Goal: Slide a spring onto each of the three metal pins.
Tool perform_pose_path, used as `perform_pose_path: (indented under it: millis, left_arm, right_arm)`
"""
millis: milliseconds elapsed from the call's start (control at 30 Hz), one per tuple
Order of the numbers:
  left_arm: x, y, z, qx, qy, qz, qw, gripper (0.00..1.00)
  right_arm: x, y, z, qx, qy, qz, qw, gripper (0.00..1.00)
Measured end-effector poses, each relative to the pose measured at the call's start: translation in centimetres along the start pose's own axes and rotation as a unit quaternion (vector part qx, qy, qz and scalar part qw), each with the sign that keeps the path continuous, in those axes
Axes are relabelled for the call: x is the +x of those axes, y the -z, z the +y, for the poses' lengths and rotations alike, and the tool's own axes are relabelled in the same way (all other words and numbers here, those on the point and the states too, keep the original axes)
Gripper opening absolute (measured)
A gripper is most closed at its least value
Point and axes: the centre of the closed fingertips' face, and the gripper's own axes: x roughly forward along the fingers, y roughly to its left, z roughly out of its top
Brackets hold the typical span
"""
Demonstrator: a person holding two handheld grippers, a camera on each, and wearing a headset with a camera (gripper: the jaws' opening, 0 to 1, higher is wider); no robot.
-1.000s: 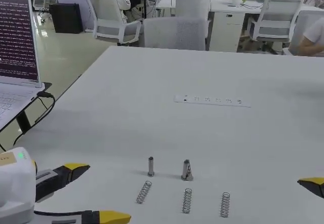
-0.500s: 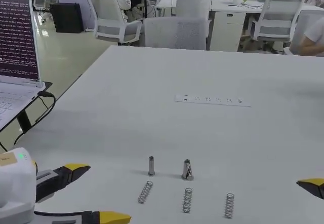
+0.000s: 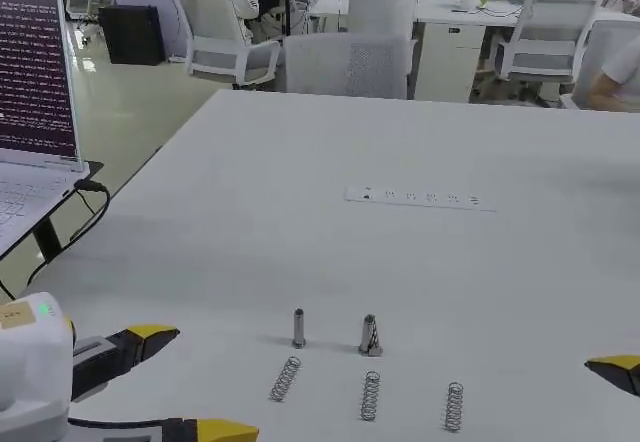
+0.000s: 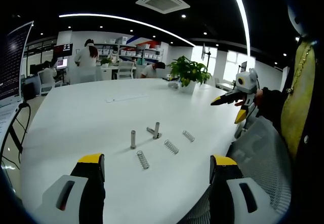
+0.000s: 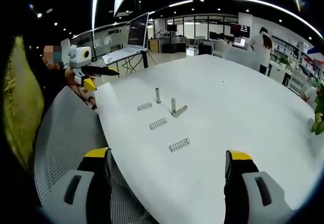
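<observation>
head view | three coiled springs (image 3: 370, 396) lower centre, just below steel pins (image 3: 298, 328): two upright, one lying | left gripper (image 4: 157, 159) released | right gripper (image 5: 167, 154) released

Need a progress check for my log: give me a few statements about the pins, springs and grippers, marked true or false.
1. All three springs lie on the table. True.
2. One of the pins already carries a spring. False: all the pins are bare.
3. All the pins stand upright. False: two stand, and the third pin lies beside one of them.
4. The left gripper and right gripper are open and empty. True.
</observation>
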Motion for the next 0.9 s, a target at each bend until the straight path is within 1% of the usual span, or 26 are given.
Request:
perform_pose_path:
  millis: [500, 600, 900]
  left_arm:
    - [0.0, 0.2, -0.2, -0.002, 0.002, -0.001, 1.0, 0.81]
    - [0.1, 0.2, -0.3, -0.002, 0.003, -0.001, 1.0, 0.81]
    - [0.2, 0.2, -0.5, 0.0, 0.006, -0.003, 1.0, 0.81]
  right_arm:
    - [0.5, 0.0, 0.2, -0.001, -0.007, 0.012, 0.9999, 0.91]
    - [0.6, -0.1, 0.0, -0.004, -0.006, 0.017, 0.9998, 0.91]
    - [1.3, -1.0, -1.0, -0.019, -0.005, 0.023, 0.9995, 0.9]
